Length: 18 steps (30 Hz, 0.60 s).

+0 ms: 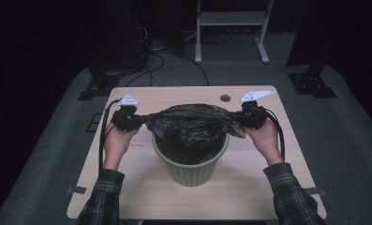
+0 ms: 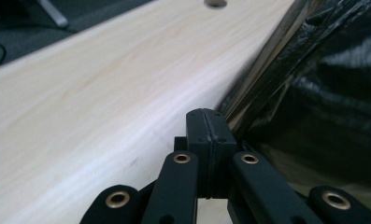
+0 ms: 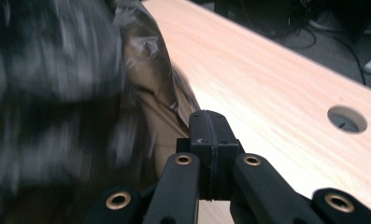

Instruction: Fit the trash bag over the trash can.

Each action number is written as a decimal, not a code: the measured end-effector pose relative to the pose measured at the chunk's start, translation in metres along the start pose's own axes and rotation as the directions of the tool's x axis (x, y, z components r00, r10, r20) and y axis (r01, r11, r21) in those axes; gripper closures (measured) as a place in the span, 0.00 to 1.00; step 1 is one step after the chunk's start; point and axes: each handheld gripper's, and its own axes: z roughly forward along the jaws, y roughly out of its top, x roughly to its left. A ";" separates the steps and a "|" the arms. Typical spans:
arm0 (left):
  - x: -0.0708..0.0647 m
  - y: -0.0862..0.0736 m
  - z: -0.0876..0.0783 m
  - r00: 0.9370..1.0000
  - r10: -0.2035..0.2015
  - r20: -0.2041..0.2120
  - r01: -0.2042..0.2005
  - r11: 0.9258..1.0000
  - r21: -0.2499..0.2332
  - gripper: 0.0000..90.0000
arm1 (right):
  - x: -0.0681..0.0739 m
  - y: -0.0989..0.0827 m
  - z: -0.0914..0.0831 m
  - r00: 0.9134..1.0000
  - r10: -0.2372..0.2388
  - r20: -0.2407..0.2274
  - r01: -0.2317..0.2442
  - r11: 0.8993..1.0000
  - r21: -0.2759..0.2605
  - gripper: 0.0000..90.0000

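Dark floor and cables surround the pale wooden counter [image 1: 141, 96] I am working at. On my left gripper [image 1: 127, 118] the jaws are pressed flat together, and in the left gripper view I see the black bag [image 2: 323, 93] running taut just beside their tips; whether any film is pinched between them I cannot tell. On my right gripper [image 1: 251, 115] the jaws are likewise closed tight, with the bag [image 3: 57, 93] blurred and crumpled right against them on one side, and again I cannot tell if the film is caught. From the high view, each gripper sits at one end of the bag [image 1: 188, 122], which is stretched between them over the mouth of the green bin [image 1: 189, 171]. Most of the bag sags down inside the bin, its edge draped over the rim at the back. That bin stands upright near the middle of the counter, between my two hands. A round hole [image 1: 225, 98] lies in the counter behind the bin, toward the far edge
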 end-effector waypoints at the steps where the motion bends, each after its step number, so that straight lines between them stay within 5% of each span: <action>1: 0.001 -0.004 0.001 1.000 -0.013 0.019 0.013 1.000 -0.004 1.00 | -0.001 -0.004 0.001 1.000 0.003 0.005 -0.003 1.000 0.009 1.00; 4: 0.000 -0.012 0.005 0.999 -0.020 0.035 0.021 1.000 -0.002 1.00 | -0.004 -0.016 0.005 0.999 0.026 -0.021 -0.025 1.000 0.016 1.00; 6: -0.001 -0.014 0.005 0.999 -0.012 0.038 0.012 1.000 -0.010 1.00 | -0.005 -0.018 0.003 0.999 0.041 -0.016 -0.041 0.999 -0.005 0.87; 12: 0.000 -0.010 -0.002 0.999 -0.010 0.037 0.012 0.999 -0.036 1.00 | -0.017 0.001 -0.046 0.997 0.061 0.040 -0.054 0.988 -0.144 0.77; 16: 0.000 -0.008 -0.005 0.999 -0.008 0.033 0.009 0.999 -0.042 1.00 | -0.021 0.017 -0.079 0.997 0.068 0.036 -0.057 0.968 -0.243 0.71; 18: 0.000 -0.007 -0.007 0.999 -0.007 0.032 0.009 0.999 -0.048 1.00 | -0.020 0.024 -0.091 0.998 0.068 -0.009 -0.068 0.955 -0.288 0.67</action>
